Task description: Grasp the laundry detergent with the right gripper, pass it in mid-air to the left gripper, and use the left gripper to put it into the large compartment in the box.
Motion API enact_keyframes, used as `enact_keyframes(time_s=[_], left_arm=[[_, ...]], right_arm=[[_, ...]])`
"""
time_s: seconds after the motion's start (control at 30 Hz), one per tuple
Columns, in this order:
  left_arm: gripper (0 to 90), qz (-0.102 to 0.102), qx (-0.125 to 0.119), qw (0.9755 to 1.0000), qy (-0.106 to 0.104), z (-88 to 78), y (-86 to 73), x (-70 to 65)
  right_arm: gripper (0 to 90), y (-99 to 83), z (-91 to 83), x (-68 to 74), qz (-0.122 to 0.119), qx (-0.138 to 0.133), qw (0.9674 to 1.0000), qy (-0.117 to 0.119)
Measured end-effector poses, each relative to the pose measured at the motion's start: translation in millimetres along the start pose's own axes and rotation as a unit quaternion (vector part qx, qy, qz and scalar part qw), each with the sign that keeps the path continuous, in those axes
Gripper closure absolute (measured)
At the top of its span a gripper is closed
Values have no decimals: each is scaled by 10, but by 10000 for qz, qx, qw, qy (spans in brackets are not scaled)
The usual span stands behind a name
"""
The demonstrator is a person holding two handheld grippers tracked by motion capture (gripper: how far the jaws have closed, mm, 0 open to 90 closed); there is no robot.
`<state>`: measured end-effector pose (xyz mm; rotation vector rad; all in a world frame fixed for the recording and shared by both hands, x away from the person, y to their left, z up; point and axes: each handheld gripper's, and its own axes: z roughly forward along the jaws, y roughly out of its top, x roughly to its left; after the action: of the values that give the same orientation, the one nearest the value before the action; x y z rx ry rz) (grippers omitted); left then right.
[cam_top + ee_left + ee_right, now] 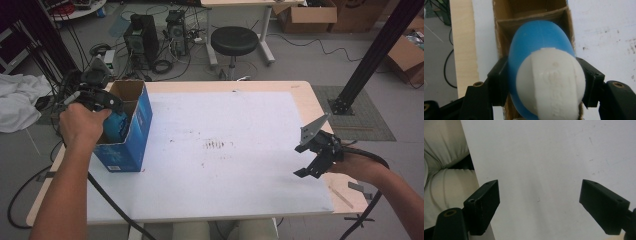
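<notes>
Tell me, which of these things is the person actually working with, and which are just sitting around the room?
In use:
- blue bottle with a white cap, clamped in the left gripper
- blue cardboard box, open at the top, with the bottle at its mouth
- right gripper, open and empty over the white table sheet

Just lying about:
- black stool
- computer towers
- cardboard boxes
- white cloth

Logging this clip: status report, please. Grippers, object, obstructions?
Left hand-held gripper shut on blue bottle, bottle in box mouth. Right hand-held gripper open, holding nothing, over white mat. Nothing blocking.
</notes>
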<state>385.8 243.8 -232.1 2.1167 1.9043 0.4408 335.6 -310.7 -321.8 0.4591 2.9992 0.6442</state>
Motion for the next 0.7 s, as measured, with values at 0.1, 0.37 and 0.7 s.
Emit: enact_keyframes(time_s=[0.1, 0.37, 0.7], left_arm=[[381, -3, 38, 10000, 12, 76, -26, 10], [381, 18, 124, 9999, 53, 228, -64, 1], [381, 39, 238, 9997, 21, 367, -81, -21]], right_arm=[[162, -2, 9, -1, 17, -26, 10000, 7], [163, -12, 34, -6, 11, 35, 10000, 1], [163, -21, 39, -16, 43, 19, 10000, 2]])
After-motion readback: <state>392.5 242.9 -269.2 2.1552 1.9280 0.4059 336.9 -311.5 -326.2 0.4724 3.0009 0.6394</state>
